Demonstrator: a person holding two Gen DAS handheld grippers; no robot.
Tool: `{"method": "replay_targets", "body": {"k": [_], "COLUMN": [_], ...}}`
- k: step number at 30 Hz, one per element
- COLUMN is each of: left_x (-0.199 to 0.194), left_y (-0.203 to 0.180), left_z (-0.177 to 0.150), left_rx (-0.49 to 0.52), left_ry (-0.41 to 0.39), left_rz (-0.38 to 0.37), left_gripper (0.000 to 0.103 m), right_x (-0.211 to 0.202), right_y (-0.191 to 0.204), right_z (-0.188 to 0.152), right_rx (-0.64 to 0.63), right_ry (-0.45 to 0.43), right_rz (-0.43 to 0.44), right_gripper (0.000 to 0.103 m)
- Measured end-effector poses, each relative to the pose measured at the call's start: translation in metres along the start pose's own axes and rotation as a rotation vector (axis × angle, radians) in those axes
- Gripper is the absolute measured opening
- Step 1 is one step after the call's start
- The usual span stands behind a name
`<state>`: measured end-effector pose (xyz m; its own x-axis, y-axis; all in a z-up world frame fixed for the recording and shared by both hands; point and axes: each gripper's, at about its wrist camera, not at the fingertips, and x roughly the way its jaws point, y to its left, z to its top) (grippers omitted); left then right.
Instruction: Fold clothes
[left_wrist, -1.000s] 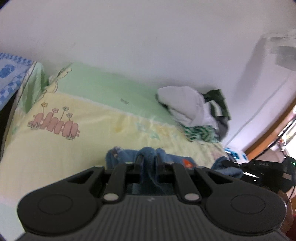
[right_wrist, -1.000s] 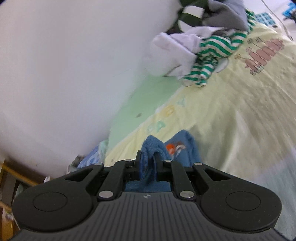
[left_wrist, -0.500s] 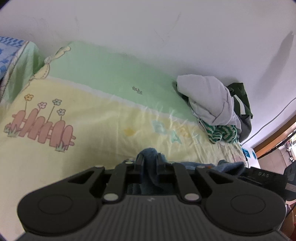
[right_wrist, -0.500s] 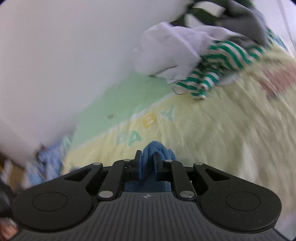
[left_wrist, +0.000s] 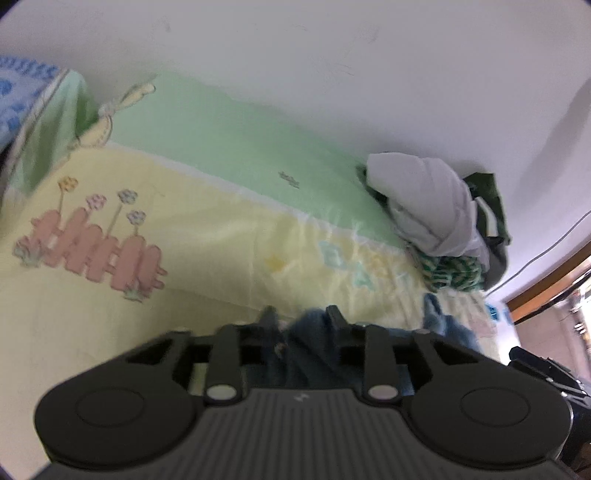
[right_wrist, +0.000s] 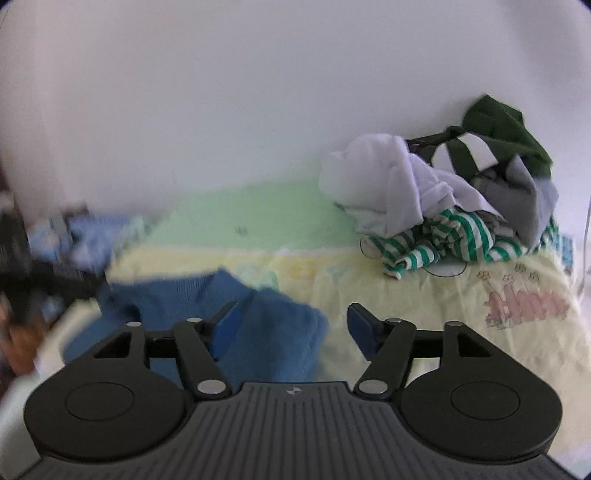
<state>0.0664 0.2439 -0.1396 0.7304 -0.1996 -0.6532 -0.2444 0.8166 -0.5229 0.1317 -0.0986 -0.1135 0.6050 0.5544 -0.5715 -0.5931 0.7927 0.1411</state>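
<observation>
A blue knitted garment (right_wrist: 266, 332) lies on the yellow and green bed sheet (right_wrist: 424, 314), just under and left of my right gripper (right_wrist: 291, 314). That gripper is wide open with nothing between its blue pads. In the left wrist view the same blue garment (left_wrist: 306, 347) bunches between the fingers of my left gripper (left_wrist: 301, 314). Its jaws stand partly apart, and the cloth sits low and loose between them. More of the garment (left_wrist: 443, 325) trails to the right. The view is blurred.
A pile of clothes (right_wrist: 443, 206), white, grey, dark green and green-striped, sits against the white wall at the back right; in the left wrist view that pile (left_wrist: 436, 214) also lies right. A blue patterned cloth (left_wrist: 18, 96) lies at the bed's left end.
My right gripper has opened and let the blue garment drop onto the sheet. The left gripper's fingers have spread wider around the cloth. Both views swung along the bed.
</observation>
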Motion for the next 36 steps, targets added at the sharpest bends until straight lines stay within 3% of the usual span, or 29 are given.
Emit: {"method": "replay_targets", "body": {"k": [3, 5, 7, 10, 12, 14, 19, 20, 22, 23, 24, 27, 30, 31, 36], "left_x": [0.003, -0.001, -0.007, -0.021, -0.037, -0.047, -0.034, -0.03, -0.021, -0.014, -0.011, -0.008, 0.014, 0.019, 0.013], "left_y": [0.0, -0.002, -0.004, -0.005, 0.0, 0.005, -0.008, -0.012, -0.019, -0.024, -0.028, -0.041, -0.032, -0.023, -0.019], "left_z": [0.005, 0.009, 0.011, 0.016, 0.017, 0.014, -0.006, -0.01, -0.018, -0.019, -0.018, -0.013, -0.01, -0.012, -0.022], "left_rx": [-0.01, 0.011, 0.04, 0.072, 0.07, 0.055, 0.053, 0.054, 0.059, 0.07, 0.083, 0.175, 0.187, 0.157, 0.188], "left_ry": [0.014, 0.001, -0.022, -0.061, -0.078, -0.068, 0.006, 0.022, 0.051, 0.05, 0.041, -0.022, 0.004, 0.006, -0.038], "left_rz": [-0.015, -0.006, 0.01, 0.027, 0.027, -0.001, -0.049, -0.057, -0.069, -0.061, -0.058, -0.023, 0.079, 0.073, 0.091], "left_gripper": [0.031, 0.03, 0.026, 0.028, 0.041, 0.048, 0.057, 0.054, 0.039, 0.022, 0.016, 0.012, 0.018, 0.019, 0.024], "right_x": [0.028, 0.047, 0.064, 0.076, 0.079, 0.081, 0.083, 0.083, 0.083, 0.083, 0.083, 0.083, 0.084, 0.085, 0.098], "right_y": [0.005, 0.01, 0.016, 0.024, 0.026, 0.02, 0.019, 0.018, 0.016, 0.014, 0.013, 0.009, 0.011, 0.013, 0.033], "right_z": [0.0, 0.003, 0.0, -0.01, -0.012, -0.011, -0.015, -0.015, -0.015, -0.016, -0.017, -0.019, -0.016, -0.014, -0.007], "right_rx": [0.006, 0.042, 0.06, 0.046, 0.034, 0.069, 0.108, 0.118, 0.144, 0.159, 0.175, 0.209, 0.238, 0.242, 0.103], "right_ry": [0.032, 0.069, 0.087, 0.077, 0.07, 0.069, 0.05, 0.049, 0.047, 0.045, 0.044, 0.044, 0.06, 0.07, 0.084], "right_rz": [-0.05, -0.065, -0.079, -0.12, -0.135, -0.134, -0.153, -0.159, -0.163, -0.164, -0.164, -0.164, -0.181, -0.194, -0.267], "right_gripper": [0.068, 0.062, 0.035, 0.028, 0.027, 0.028, 0.029, 0.029, 0.031, 0.032, 0.033, 0.035, 0.036, 0.036, 0.035]}}
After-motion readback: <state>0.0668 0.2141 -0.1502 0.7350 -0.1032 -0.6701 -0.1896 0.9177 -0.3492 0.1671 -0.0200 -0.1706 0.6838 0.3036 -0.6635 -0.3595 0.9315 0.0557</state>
